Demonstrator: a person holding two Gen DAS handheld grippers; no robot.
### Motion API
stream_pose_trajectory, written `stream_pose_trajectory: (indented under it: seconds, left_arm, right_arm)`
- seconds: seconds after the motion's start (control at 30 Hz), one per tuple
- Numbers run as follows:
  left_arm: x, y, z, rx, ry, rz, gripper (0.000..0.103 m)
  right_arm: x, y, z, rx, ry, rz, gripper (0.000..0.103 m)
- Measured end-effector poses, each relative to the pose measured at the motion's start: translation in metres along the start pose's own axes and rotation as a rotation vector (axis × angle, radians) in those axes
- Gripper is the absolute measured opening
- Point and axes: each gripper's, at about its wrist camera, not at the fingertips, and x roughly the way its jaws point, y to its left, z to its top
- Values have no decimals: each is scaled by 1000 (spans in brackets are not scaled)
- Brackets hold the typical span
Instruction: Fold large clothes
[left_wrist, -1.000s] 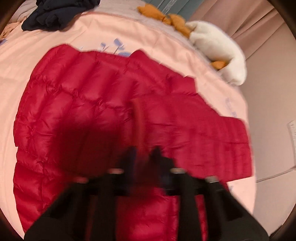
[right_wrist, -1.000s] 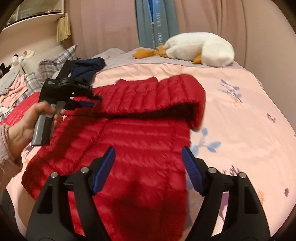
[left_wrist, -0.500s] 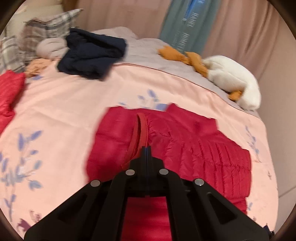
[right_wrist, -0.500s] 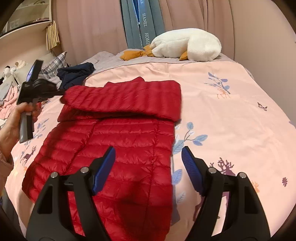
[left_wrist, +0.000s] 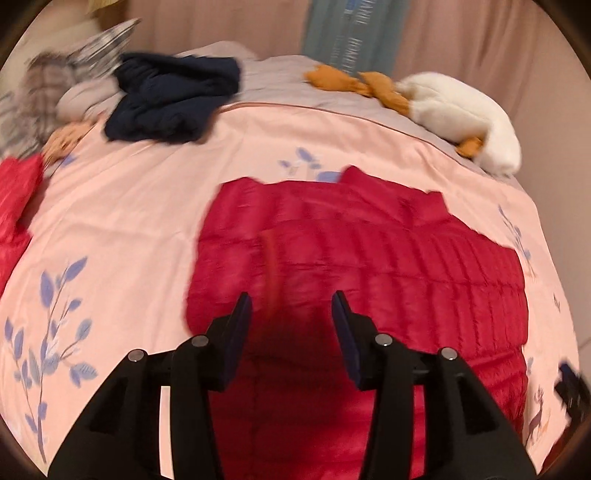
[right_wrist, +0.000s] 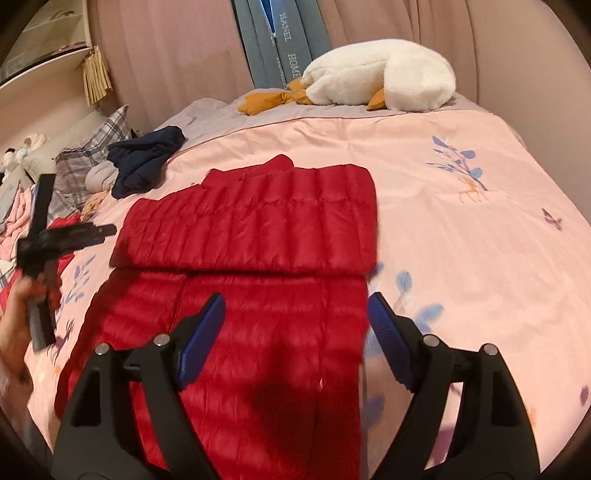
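A red quilted down jacket (right_wrist: 258, 332) lies flat on the pink bedspread (right_wrist: 461, 240). One sleeve (right_wrist: 251, 225) is folded across its upper part as a wide band. My left gripper (left_wrist: 291, 306) hovers over the jacket (left_wrist: 369, 266) with its jaws opening. A blurred red cuff edge (left_wrist: 271, 273) sits just ahead of the pads, and neither pad presses on it. At the left of the right wrist view, a hand (right_wrist: 18, 325) holds that gripper by its handle. My right gripper (right_wrist: 295, 306) hangs above the jacket's lower half, jaws opening wide and holding nothing.
A navy garment (right_wrist: 147, 158) lies bunched at the far left of the bed beside plaid pillows (right_wrist: 92, 147). A white plush goose (right_wrist: 388, 74) rests along the far edge by the curtains. More red fabric (left_wrist: 14, 199) lies at the left edge.
The left gripper carried the sleeve across the jacket while shut on its cuff, then opened and let it go. The sleeve now lies flat. The right gripper moved in over the jacket.
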Motion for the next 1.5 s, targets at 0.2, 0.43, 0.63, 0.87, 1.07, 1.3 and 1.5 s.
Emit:
stream_pose_trajectory:
  seconds: [0.2, 0.43, 0.63, 0.87, 1.07, 1.3, 1.5]
  left_arm:
    - [34, -34, -13, 101, 41, 38, 46]
    - [63, -29, -24, 100, 109, 40, 47]
    - [49, -30, -24, 87, 91, 54, 61]
    - [-1, -14, -51, 57, 57, 31, 86]
    - [-34, 19, -86, 8, 90, 28, 88]
    - [-50, 76, -138, -157, 190, -80, 88]
    - [-59, 90, -173, -225, 202, -239, 88]
  right_arm:
    - [63, 8, 31, -7, 22, -22, 83]
    - [134, 12, 16, -84, 170, -127, 85]
    - [122, 12, 24, -42, 179, -107, 86]
    - [52, 7, 3, -1, 120, -7, 90]
    - [11, -12, -28, 75, 129, -4, 94]
    - [-9, -49, -70, 219, 196, -5, 94]
    - [-17, -59, -100, 292, 243, 76, 94]
